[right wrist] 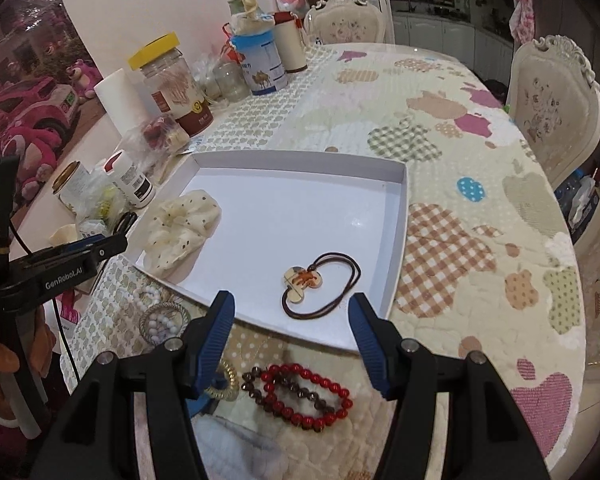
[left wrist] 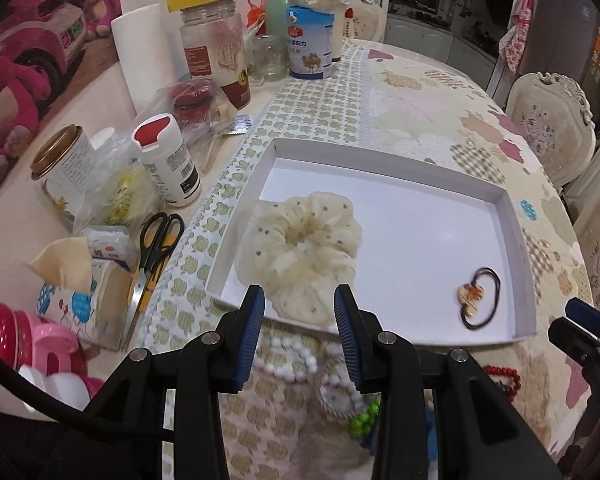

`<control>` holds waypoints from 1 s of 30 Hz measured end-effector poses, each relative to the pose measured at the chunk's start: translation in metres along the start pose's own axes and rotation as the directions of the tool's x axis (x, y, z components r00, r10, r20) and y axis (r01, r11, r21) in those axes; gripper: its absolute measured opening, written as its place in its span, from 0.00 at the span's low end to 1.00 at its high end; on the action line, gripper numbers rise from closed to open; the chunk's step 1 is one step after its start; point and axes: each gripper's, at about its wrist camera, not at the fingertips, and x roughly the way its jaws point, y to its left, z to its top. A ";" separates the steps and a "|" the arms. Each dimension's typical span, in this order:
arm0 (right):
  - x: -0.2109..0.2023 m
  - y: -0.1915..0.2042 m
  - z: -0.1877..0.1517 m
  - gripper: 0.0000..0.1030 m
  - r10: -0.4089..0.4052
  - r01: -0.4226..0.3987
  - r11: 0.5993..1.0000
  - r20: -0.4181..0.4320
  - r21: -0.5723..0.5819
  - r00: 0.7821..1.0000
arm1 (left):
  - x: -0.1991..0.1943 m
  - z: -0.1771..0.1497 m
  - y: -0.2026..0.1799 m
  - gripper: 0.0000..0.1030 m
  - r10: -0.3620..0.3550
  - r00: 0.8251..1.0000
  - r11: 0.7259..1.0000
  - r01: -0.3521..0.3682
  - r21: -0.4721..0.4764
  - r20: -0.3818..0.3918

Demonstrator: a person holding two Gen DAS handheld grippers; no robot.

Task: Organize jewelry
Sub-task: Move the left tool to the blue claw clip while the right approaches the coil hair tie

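A shallow white tray [left wrist: 516,240] [right wrist: 398,240] lies on the quilted table. A cream dotted scrunchie [left wrist: 300,248] [right wrist: 180,224] sits in its near left corner, partly over the rim. A brown cord hair tie with a charm [left wrist: 476,298] [right wrist: 312,280] lies in the near right part. My left gripper [left wrist: 300,320] is open and empty just in front of the scrunchie. My right gripper [right wrist: 292,328] is open and empty in front of the hair tie. White beads [left wrist: 288,356] [right wrist: 160,324], green beads [left wrist: 364,420] and red and dark bead bracelets [right wrist: 304,396] [left wrist: 504,380] lie before the tray.
Jars, bottles, a paper roll [left wrist: 140,60], scissors [left wrist: 152,252] and a tissue pack [left wrist: 80,300] crowd the table's left side. A gold coil tie [right wrist: 224,384] lies by the right gripper's left finger. Chairs [right wrist: 552,100] stand at the far right.
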 end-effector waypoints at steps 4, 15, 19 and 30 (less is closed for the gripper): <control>-0.013 0.001 -0.008 0.60 -0.001 0.001 1.000 0.014 -0.007 1.000 | -0.011 -0.010 -0.004 0.29 -0.004 1.000 1.000 0.004 0.002 0.007; -0.038 0.003 -0.028 0.61 -0.006 0.007 1.000 0.024 -0.023 1.000 | -0.033 -0.035 -0.010 0.29 -0.010 1.000 1.000 0.010 0.008 0.011; -0.042 0.004 -0.036 0.61 -0.010 0.010 1.000 0.017 -0.029 1.000 | -0.037 -0.042 -0.009 0.29 -0.017 1.000 1.000 0.017 0.002 0.005; -0.036 -0.001 -0.064 0.61 -0.002 0.000 0.999 -0.053 -0.040 0.999 | -0.030 -0.067 -0.003 0.29 -0.125 0.987 0.992 0.123 -0.029 -0.102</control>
